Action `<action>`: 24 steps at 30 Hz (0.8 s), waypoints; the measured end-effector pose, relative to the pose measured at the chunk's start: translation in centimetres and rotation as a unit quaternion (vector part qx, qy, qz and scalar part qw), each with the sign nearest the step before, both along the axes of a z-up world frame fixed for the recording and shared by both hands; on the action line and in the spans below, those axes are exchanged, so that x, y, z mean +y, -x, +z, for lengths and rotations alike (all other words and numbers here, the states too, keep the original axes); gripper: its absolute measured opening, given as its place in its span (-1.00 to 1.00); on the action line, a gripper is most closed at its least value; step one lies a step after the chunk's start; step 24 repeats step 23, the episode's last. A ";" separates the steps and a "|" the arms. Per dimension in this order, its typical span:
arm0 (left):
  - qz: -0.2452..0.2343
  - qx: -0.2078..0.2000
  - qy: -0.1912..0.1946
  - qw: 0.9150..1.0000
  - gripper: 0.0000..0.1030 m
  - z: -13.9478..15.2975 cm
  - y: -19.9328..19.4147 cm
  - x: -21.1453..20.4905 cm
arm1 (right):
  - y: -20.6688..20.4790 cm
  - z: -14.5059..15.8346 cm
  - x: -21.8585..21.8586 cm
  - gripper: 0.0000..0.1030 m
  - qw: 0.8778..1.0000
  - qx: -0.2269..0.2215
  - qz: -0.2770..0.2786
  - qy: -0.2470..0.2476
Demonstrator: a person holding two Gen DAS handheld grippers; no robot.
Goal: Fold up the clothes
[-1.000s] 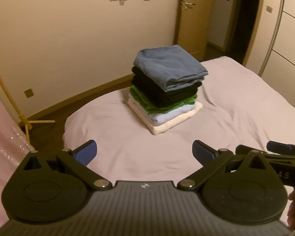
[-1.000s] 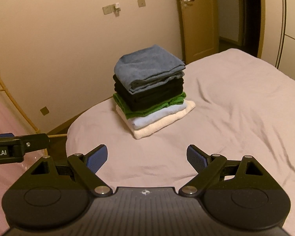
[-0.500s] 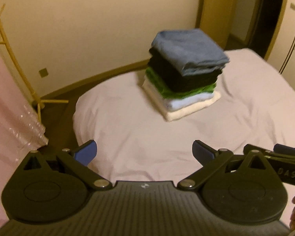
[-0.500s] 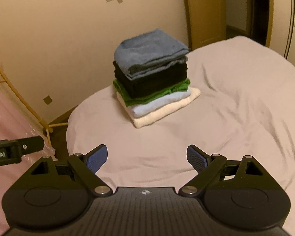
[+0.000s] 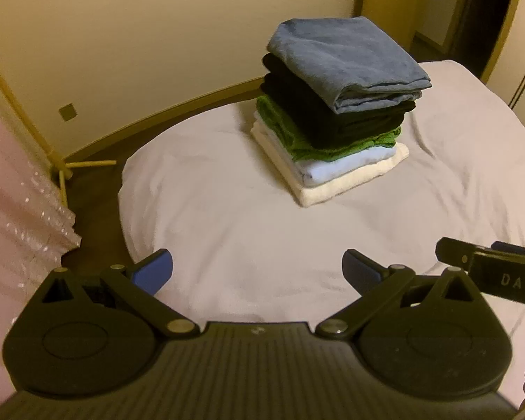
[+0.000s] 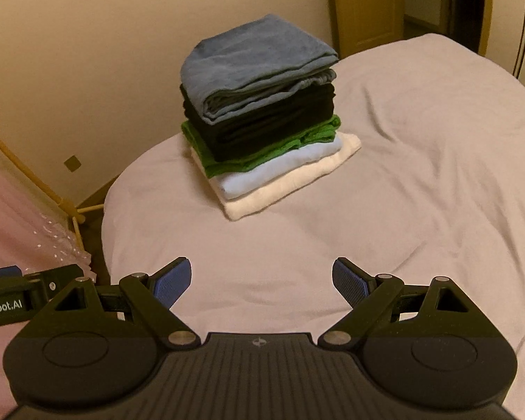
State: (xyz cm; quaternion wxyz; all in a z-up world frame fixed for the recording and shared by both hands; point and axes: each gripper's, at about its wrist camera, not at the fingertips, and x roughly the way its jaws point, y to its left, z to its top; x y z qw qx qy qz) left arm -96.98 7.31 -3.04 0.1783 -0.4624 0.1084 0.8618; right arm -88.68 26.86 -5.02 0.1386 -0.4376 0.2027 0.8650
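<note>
Both grippers hover over the bed w/ nothing between their fingers. Left gripper (image 5: pixel 257 271) has its blue pads spread wide apart over bare sheet; right gripper (image 6: pixel 261 281) is likewise wide apart, empty. Each one's black body shows at the edge of the other's view — right gripper at the right edge of the left cam, left gripper at the left edge of the right cam.

Stack of folded clothes (image 5: pixel 336 105) sits on the bed (image 5: pixel 227 231) ahead of both, well apart from the pads: blue-grey piece (image 6: pixel 259 66) on top, then black, green, pale blue, cream at the bottom. Edges approx. aligned, stack upright.

Pink curtain (image 5: pixel 14 210) and a yellow rack (image 5: pixel 52 147) stand at left by the wall.
</note>
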 end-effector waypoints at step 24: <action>-0.071 -0.032 0.026 0.997 0.98 -2.6 10.8 3.6 | 8.9 -2.3 1.6 0.74 0.997 -0.047 -0.064 0.012</action>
